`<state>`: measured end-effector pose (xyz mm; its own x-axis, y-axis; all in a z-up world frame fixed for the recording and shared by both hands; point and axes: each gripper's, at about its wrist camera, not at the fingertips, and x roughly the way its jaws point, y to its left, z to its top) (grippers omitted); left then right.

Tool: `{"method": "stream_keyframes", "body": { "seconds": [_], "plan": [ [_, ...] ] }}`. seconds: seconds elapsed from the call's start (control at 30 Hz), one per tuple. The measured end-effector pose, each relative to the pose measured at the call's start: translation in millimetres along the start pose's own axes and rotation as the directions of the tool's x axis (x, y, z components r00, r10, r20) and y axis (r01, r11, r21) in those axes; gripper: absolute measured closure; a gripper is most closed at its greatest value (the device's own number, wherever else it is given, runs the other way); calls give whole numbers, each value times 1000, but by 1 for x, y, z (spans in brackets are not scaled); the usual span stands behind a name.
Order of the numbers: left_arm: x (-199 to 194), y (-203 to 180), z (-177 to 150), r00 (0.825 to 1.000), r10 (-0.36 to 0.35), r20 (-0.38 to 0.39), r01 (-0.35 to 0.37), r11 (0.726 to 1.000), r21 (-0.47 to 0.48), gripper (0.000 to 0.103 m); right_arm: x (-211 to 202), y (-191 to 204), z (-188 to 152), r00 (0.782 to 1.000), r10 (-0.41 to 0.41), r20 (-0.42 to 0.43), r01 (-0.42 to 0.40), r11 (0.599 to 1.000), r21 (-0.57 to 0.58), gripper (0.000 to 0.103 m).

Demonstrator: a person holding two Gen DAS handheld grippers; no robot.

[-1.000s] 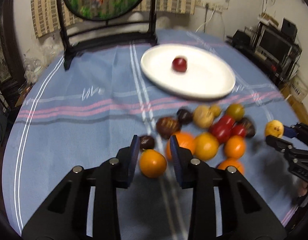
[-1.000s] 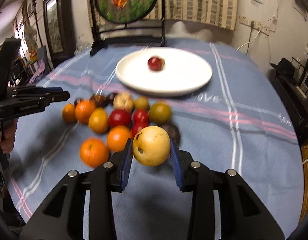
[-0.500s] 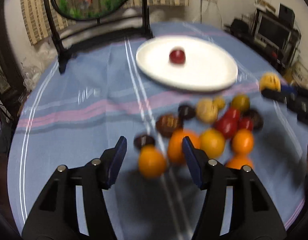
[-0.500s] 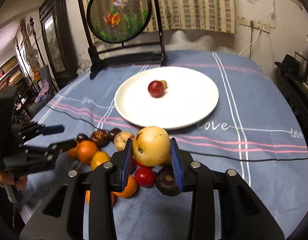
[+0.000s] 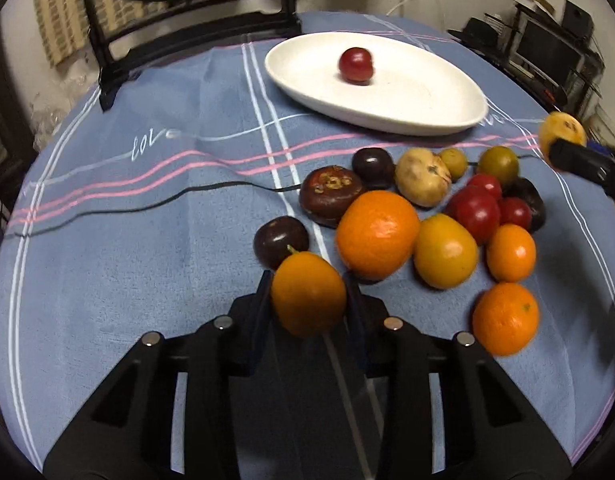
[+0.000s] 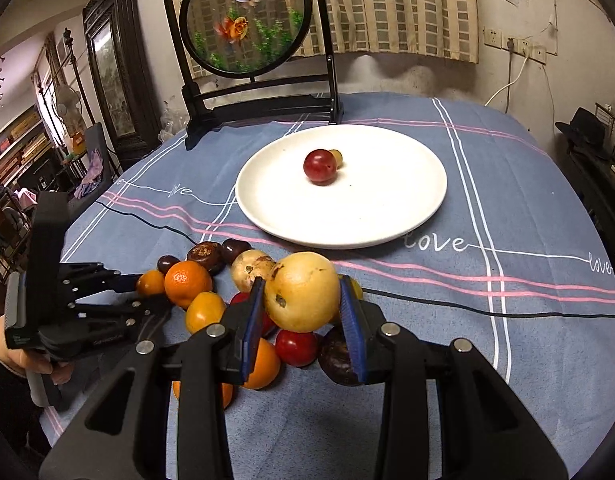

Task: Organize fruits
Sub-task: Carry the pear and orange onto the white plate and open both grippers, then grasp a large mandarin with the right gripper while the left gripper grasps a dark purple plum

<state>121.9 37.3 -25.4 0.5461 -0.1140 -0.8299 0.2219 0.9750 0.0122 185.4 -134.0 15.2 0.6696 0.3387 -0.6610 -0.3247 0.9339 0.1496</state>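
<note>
My left gripper (image 5: 308,294) is shut on a small orange fruit (image 5: 307,294) at the near edge of the fruit pile; it also shows in the right wrist view (image 6: 147,286). My right gripper (image 6: 302,300) is shut on a yellow-brown round fruit (image 6: 301,296) and holds it above the pile, short of the white plate (image 6: 387,216). The plate (image 5: 427,108) holds a red plum (image 6: 320,166) with a small yellow fruit (image 6: 337,157) behind it. The pile has a large orange (image 5: 377,234), dark fruits, red plums and yellow fruits.
A round framed fish picture on a black stand (image 6: 247,20) stands at the back of the blue tablecloth (image 5: 127,240). A thin black cable (image 5: 147,204) runs across the cloth. Furniture and shelves surround the table.
My left gripper has moved in and shut on the small orange fruit, after standing open. My right gripper has carried the yellow fruit forward and up toward the plate.
</note>
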Motion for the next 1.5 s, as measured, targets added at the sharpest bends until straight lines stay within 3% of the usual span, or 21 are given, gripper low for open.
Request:
{"method": "stream_keyframes", "body": {
  "seconds": [0.1,0.3,0.47,0.63,0.77,0.87,1.07,1.33,1.5],
  "plan": [
    [-25,3,6,999,-25,45,25,1000,-9,68,-2,1,2,1000,-4,10,4,1000,-2,66],
    [-59,-4,57,982,-22,186,31,998,-46,68,-7,8,21,994,-59,88,62,998,-30,66],
    [-24,-22,109,982,-39,183,57,994,-95,68,14,5,42,983,-124,132,129,991,-32,66],
    [30,-36,133,993,-32,114,45,993,-111,68,50,-8,45,988,-120,100,120,993,10,66],
    [53,-37,138,996,-32,84,42,991,-127,67,74,-20,41,991,-125,51,123,992,40,65],
    [56,-36,141,992,-18,122,38,986,-161,22,76,-27,37,991,-123,47,120,991,60,41],
    [31,-34,136,982,15,186,9,992,-129,22,58,-26,35,991,-109,76,105,993,59,41],
    [0,-16,98,979,91,185,-64,987,-147,18,41,-21,29,993,-98,69,94,994,56,41],
    [-12,-5,73,982,68,174,-36,983,-177,18,24,-12,12,989,-105,106,100,994,51,41]
  ]
}}
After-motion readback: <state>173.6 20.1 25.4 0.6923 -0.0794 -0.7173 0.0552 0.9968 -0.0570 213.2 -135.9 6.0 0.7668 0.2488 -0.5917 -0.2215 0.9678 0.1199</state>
